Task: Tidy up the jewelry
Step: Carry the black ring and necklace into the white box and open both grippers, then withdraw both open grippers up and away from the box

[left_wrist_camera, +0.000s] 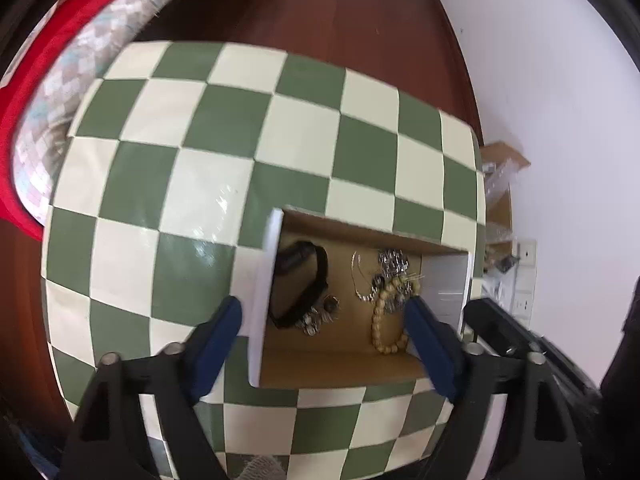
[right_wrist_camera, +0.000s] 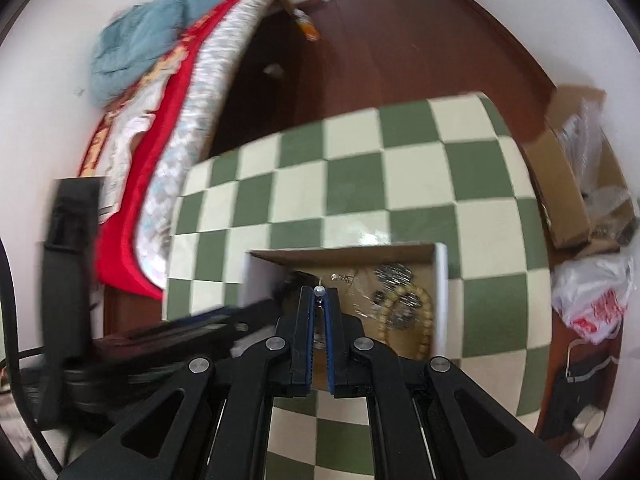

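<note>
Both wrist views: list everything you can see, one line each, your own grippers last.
Box: one, white outside, brown inside, open on the table.
Watch: one, black, box's left side.
Bead bracelet: one, tan, box's right side.
Silver jewelry: tangled pile, count unclear, beside the bracelet.
Table: one, green and cream checks.
Bedding: red, blue and patterned, left of table.
Cartons: brown, right of table.
Bag: one, white and red, on floor.
Left gripper: open, astride the box's left wall.
Right gripper: shut on a small earring.

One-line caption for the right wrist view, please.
Right gripper, fingers nearly shut on a small bead earring, above a cardboard box of jewelry on a checkered table.
</note>
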`<action>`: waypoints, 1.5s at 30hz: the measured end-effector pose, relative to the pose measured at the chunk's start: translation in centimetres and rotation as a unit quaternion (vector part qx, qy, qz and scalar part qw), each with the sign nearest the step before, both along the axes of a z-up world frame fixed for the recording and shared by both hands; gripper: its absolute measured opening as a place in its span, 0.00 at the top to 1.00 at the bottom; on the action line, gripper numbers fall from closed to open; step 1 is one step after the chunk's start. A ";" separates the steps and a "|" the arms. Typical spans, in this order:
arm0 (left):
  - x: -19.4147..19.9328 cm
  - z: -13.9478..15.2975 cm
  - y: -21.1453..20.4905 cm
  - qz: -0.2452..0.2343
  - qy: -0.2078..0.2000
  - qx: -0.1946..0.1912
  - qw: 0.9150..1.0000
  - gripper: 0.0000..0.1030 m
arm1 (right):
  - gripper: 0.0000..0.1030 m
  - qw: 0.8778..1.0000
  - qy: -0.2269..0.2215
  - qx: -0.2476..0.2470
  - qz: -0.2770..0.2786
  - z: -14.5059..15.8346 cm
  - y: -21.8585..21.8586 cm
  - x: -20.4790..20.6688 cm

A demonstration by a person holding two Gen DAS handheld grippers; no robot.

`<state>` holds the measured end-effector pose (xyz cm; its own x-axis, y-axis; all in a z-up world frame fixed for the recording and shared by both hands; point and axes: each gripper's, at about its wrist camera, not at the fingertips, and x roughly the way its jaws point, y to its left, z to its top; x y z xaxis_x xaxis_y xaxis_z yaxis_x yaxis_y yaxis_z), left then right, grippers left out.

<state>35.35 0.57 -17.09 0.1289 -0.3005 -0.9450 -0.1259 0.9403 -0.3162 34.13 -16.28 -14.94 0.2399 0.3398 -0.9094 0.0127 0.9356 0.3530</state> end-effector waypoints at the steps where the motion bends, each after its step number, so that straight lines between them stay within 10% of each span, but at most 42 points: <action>1: 0.2 0.0 0.2 0.001 -0.001 0.001 1.000 0.19 | 0.69 1.000 0.001 -0.007 -0.005 -0.2 -0.3 -0.1; 5: -0.1 1.0 0.6 -0.005 -0.031 0.060 0.998 0.08 | 0.27 0.999 0.004 -0.041 -0.004 -0.7 -1.0 -0.7; 11: -2.1 2.1 1.0 -0.010 -0.098 0.188 0.977 0.03 | 0.01 0.992 -0.006 -0.128 0.009 -1.0 -0.5 -2.5; 25: -9.9 2.6 1.4 -0.003 -0.160 0.218 0.963 0.00 | 0.00 0.977 -0.047 -0.207 -0.015 0.0 -1.2 -9.8; 45: -24.7 14.1 0.4 -0.006 -0.280 0.178 0.943 0.01 | 0.00 0.957 -0.193 -0.213 -0.043 13.9 -1.2 -25.0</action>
<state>10.61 0.98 -2.95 0.6362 0.0197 -0.7713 -0.0227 0.9997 0.0068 9.17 -17.51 -1.01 0.5964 -0.0785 -0.7988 0.0414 0.9969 -0.0671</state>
